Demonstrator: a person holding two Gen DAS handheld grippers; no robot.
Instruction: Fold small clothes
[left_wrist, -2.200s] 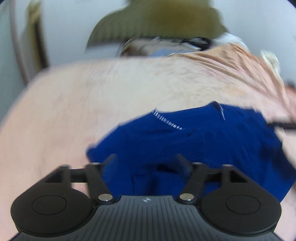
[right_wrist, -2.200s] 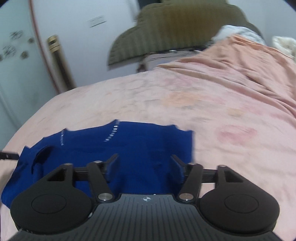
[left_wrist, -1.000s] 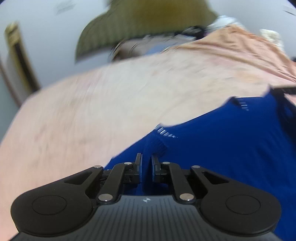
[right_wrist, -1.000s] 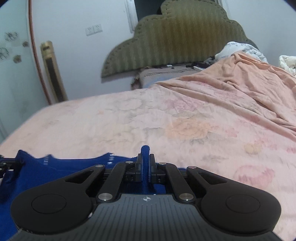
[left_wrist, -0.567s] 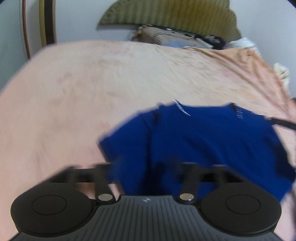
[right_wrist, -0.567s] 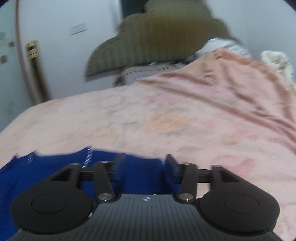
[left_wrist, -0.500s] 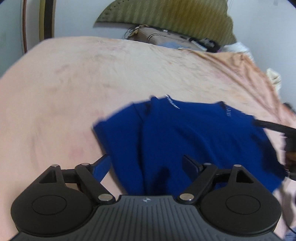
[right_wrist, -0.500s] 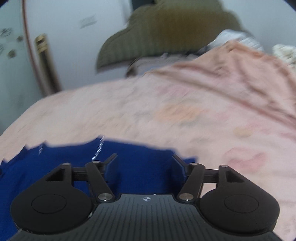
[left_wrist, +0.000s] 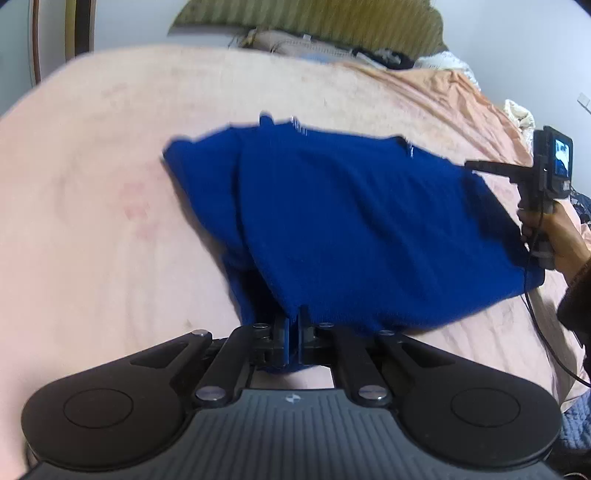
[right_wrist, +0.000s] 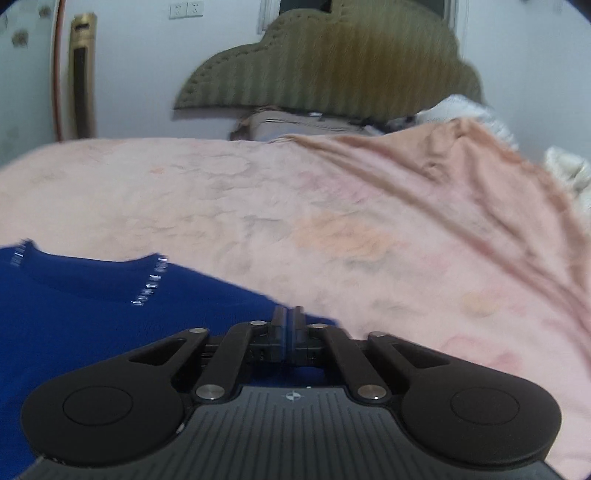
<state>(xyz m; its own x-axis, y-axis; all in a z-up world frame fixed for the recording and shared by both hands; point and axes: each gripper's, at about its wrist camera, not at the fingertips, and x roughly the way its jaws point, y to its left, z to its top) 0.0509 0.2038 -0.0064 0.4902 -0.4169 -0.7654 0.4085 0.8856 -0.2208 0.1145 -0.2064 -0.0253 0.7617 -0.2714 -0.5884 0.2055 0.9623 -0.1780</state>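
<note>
Left wrist view: bed (left_wrist: 92, 221) under a pink sheet; blue top (left_wrist: 351, 221) spread mid-bed; left gripper (left_wrist: 293, 325), jaws just closed, pinching its near hem. Olive headboard (left_wrist: 314, 18) and white wall beyond; hand (left_wrist: 554, 229) at right edge.

Right wrist view: right gripper (right_wrist: 287, 319), jaws just closed, pinching the top's (right_wrist: 92, 314) corner. Rumpled peach blanket (right_wrist: 480, 177) right; gold-framed panel (right_wrist: 82, 77) on the wall.
</note>
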